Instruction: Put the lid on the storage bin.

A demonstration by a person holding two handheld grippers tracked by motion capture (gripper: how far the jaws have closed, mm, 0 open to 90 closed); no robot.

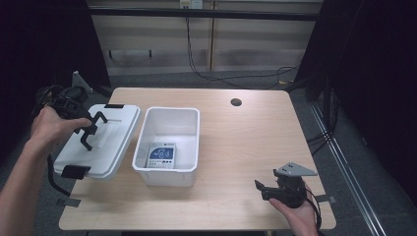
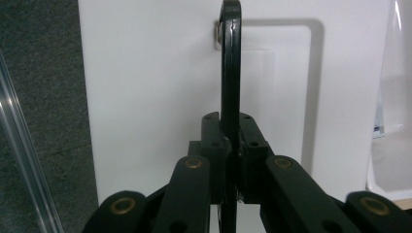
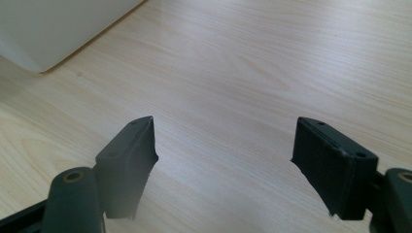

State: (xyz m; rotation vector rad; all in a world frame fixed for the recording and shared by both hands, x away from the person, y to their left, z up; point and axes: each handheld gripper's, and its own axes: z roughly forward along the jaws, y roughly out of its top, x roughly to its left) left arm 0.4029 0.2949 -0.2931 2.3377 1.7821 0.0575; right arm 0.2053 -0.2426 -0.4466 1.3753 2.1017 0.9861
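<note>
left gripper view has the left gripper (image 2: 230, 150) clamped on the lid's black handle (image 2: 230, 73), the white lid (image 1: 101, 140) resting beside the open bin (image 1: 168, 169), so covering remains, while the right gripper (image 3: 223, 160) gapes empty.

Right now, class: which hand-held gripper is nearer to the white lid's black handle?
Left. The left hand-held gripper is shut on the lid's black handle, beside the white bin. The right hand-held gripper, open, is over bare table, far from it.
</note>
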